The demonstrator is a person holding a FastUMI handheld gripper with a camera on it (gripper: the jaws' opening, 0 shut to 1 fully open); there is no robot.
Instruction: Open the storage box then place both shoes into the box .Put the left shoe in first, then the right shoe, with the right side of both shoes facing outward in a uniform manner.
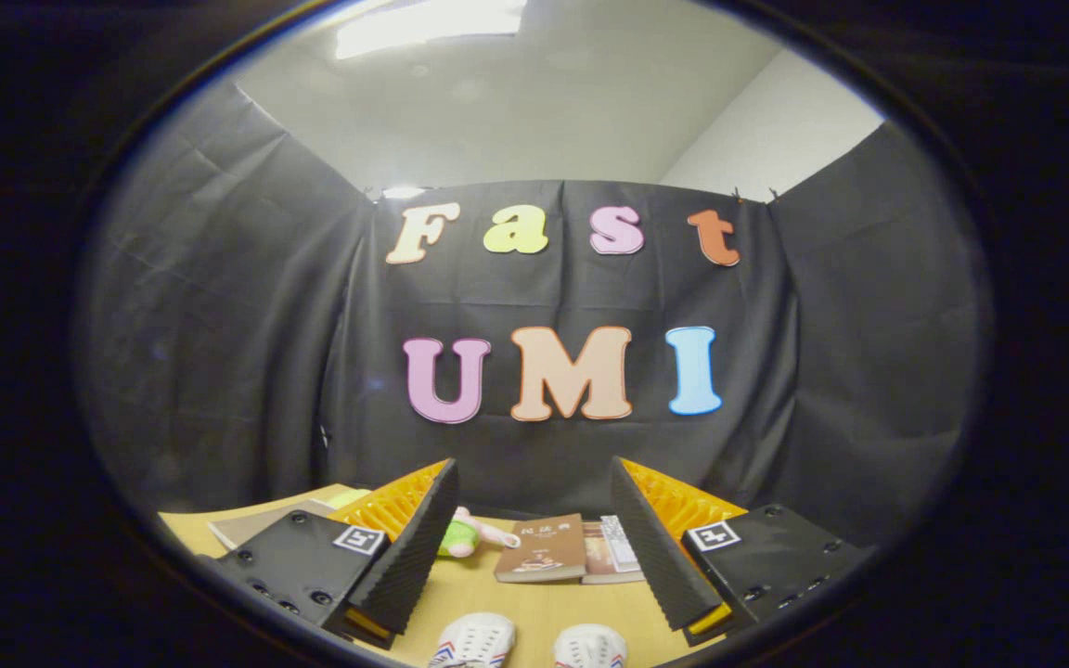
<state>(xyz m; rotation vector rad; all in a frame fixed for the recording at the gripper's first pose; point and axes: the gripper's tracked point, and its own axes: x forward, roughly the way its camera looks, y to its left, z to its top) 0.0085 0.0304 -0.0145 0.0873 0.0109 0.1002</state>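
Gripper [534,533] fingers are held wide apart above the wooden table [534,603], with nothing clasped between them. Relative to the brown book [542,549], which lies on the table beyond the fingertips and between the two fingers, the remaining items are placed as follows. Two white shoes, the left-hand shoe [473,642] and the right-hand shoe [590,646], are seen by their toes nearer than the book, side by side and apart from each other. A second book [611,551] lies just beside the brown book, touching it. A pink-and-green plush toy [466,536] rests on the other side, partly hidden by one finger. Flat papers [265,521] lie farther out past the toy. Black cloth is hung behind the book as the booth wall [219,325].
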